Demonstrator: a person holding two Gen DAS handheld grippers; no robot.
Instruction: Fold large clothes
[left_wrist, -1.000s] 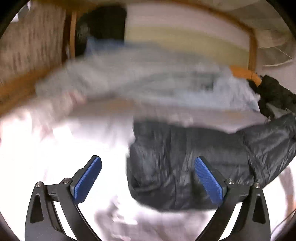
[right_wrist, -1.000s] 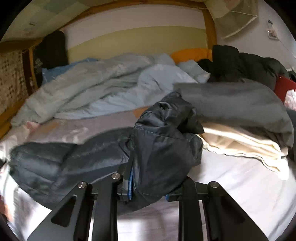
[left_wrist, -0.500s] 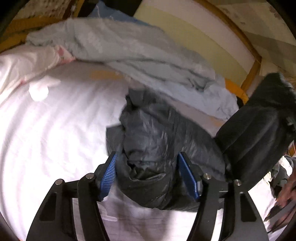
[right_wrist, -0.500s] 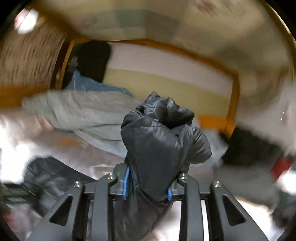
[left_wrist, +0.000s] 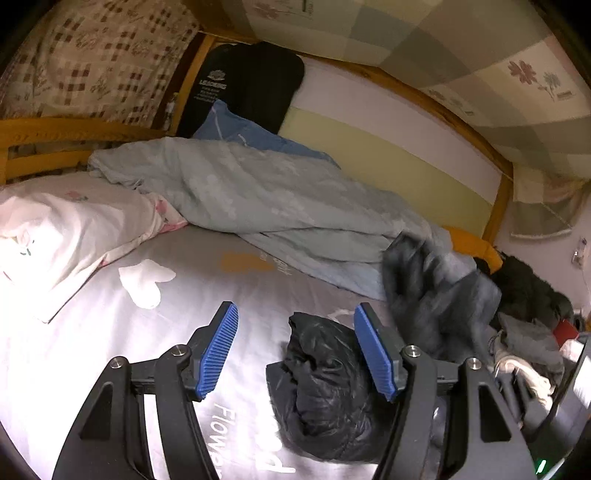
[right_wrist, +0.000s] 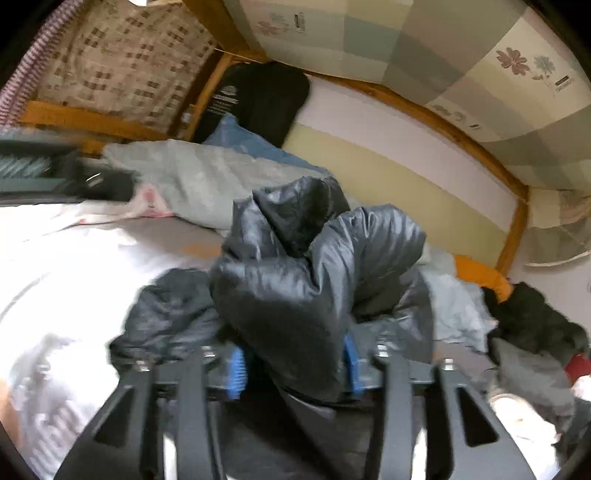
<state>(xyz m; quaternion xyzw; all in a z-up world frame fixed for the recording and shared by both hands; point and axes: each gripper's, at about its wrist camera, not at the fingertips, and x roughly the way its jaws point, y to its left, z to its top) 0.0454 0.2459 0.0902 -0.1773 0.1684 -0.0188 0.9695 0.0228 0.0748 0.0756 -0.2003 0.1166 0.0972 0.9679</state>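
A dark grey puffer jacket (left_wrist: 325, 391) lies bunched on the grey bed sheet (left_wrist: 207, 288). In the left wrist view my left gripper (left_wrist: 299, 350) is open, its blue pads above the sheet, with the bunched jacket part showing low between them, apart from the pads. A raised, blurred part of the jacket (left_wrist: 439, 295) hangs to its right. In the right wrist view my right gripper (right_wrist: 293, 363) is shut on a thick fold of the jacket (right_wrist: 310, 280), held above the bed. More of the jacket (right_wrist: 170, 317) trails down to the left.
A rumpled light blue duvet (left_wrist: 266, 199) lies along the far wall. A white pillow (left_wrist: 62, 229) sits at the left. A pile of dark and cream clothes (left_wrist: 528, 325) lies at the right. Wooden bed rails (left_wrist: 55, 129) frame the bed.
My left gripper has opened and let go of the jacket, which now lies low between its pads. My right gripper still holds its fold and has swung over the bed.
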